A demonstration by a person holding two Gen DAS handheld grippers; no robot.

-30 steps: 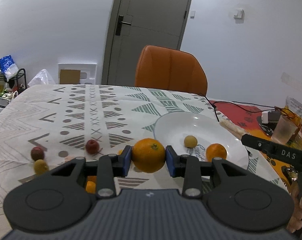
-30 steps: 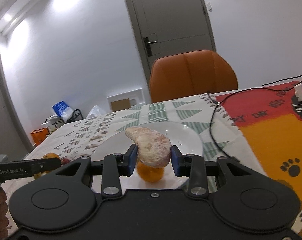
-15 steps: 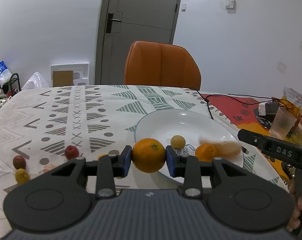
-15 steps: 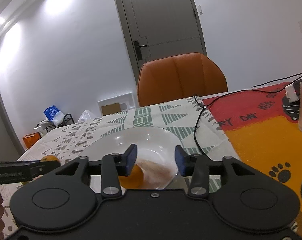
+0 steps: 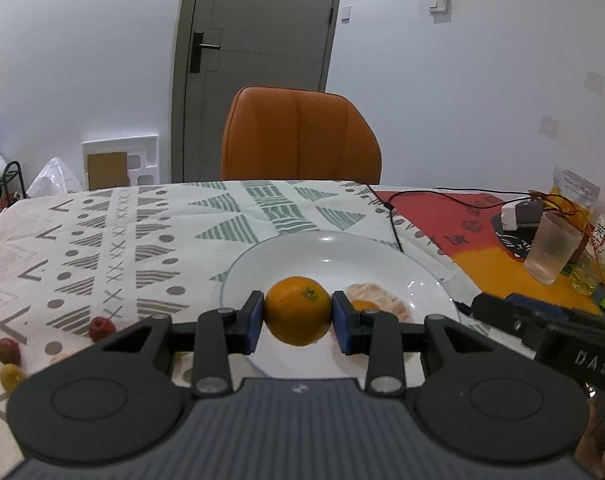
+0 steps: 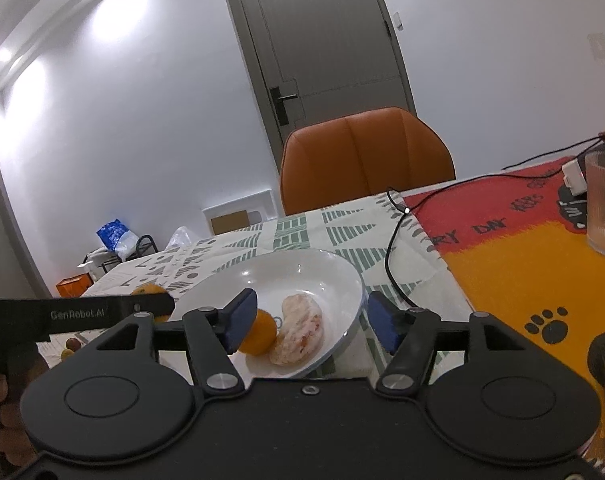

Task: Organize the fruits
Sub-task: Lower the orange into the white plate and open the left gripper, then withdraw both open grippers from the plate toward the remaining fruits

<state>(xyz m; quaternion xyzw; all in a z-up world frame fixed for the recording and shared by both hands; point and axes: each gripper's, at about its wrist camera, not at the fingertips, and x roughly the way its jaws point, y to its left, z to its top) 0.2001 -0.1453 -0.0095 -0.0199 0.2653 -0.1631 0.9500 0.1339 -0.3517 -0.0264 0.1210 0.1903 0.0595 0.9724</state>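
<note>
Left gripper (image 5: 298, 312) is clamping an orange (image 5: 297, 310) between its blue pads, holding it above the near edge of the white plate (image 5: 322, 252). Right gripper (image 6: 310, 320) is standing wide with nothing between its pads, its jaws having just been opening. Directly ahead of it, a peeled pomelo segment (image 6: 300, 330) is lying in the plate, touching a small orange (image 6: 258, 334).

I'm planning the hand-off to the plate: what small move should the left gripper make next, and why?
Probably ease forward and lower the round orange over the white plate. The left gripper is shut on it at the near rim, and the right gripper, just opened, is empty, its peeled pomelo segment already lying there.
</note>
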